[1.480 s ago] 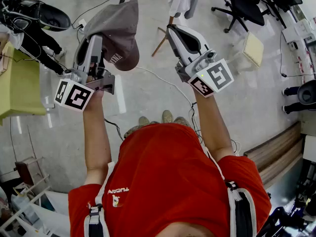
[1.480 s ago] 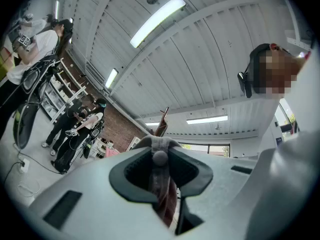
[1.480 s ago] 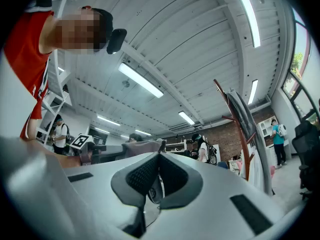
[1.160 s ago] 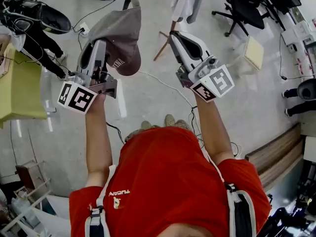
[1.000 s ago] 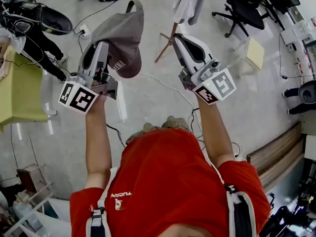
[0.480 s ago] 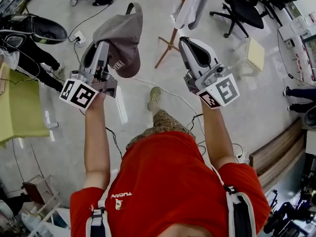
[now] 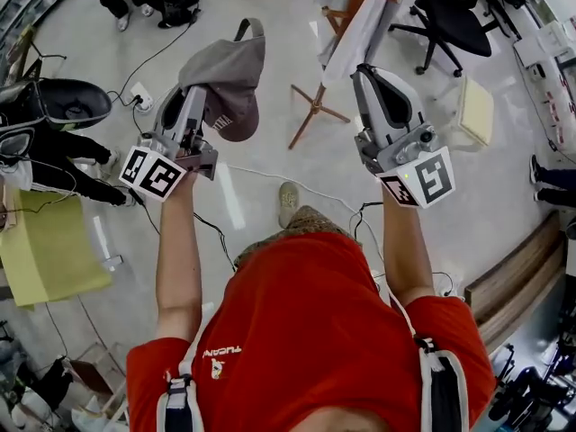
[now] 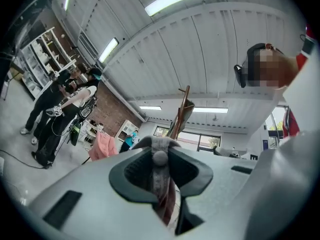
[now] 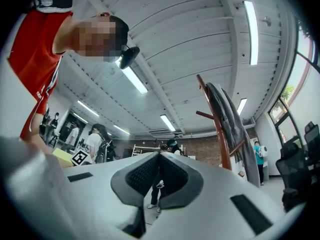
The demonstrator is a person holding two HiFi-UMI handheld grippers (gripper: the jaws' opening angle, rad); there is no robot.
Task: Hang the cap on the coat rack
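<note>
A grey cap (image 7: 225, 70) hangs from my left gripper (image 7: 200, 95), held up at the left of the head view. In the left gripper view the jaws are shut on a fold of the cap (image 8: 161, 156), its fabric pinched between the pads. The wooden coat rack (image 7: 353, 7) stands ahead and to the right, with a pale garment (image 7: 373, 21) hanging on it; its top (image 8: 183, 109) shows just beyond the left gripper (image 8: 160, 146). My right gripper (image 7: 364, 70) is raised beside the rack, tips together and empty (image 9: 159, 155). The rack (image 9: 220, 134) rises to its right.
The rack's splayed legs (image 7: 315, 111) stand on the floor ahead. Cables (image 7: 270, 174) cross the floor near my feet. People in dark clothes (image 7: 54, 142) stand at the left beside a yellow-green table (image 7: 45, 250). Office chairs (image 7: 450, 21) are at the far right.
The person has walked forward, so the coat rack is nearer and more central. Both grippers have travelled with them, the cap still in the left one.
</note>
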